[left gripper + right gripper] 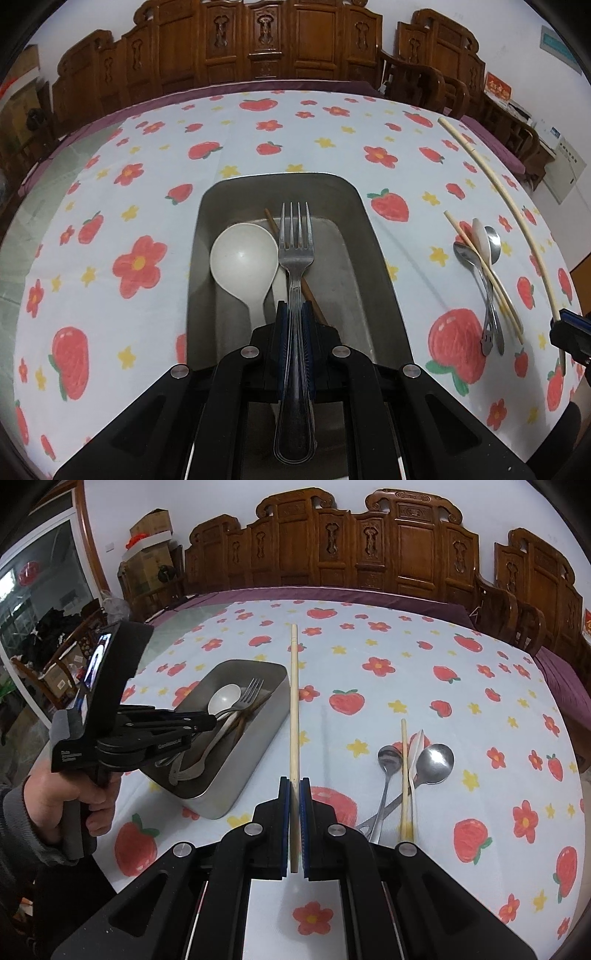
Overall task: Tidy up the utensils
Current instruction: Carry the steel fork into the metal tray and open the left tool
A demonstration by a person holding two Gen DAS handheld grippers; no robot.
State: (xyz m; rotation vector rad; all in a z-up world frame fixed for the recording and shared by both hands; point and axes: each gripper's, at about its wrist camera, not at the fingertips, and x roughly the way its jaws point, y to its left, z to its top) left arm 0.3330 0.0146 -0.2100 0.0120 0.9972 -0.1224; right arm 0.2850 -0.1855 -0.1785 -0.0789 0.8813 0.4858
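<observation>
Steel fork [295,266] clamped in left hand-held gripper [294,325]; right hand-held gripper [294,805] pinches chopstick [294,701].

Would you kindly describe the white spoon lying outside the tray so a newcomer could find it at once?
Start at the metal tray on the strawberry tablecloth and look right, past the chopstick held in the right gripper, to the small utensil pile. The white spoon lies between two steel spoons, beside a loose chopstick; it alone is white.

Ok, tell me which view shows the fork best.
Left wrist view: the fork runs lengthwise mid-frame, tines clear, gripped over the metal tray. The right wrist view shows it small and partly hidden behind the left gripper.
</observation>
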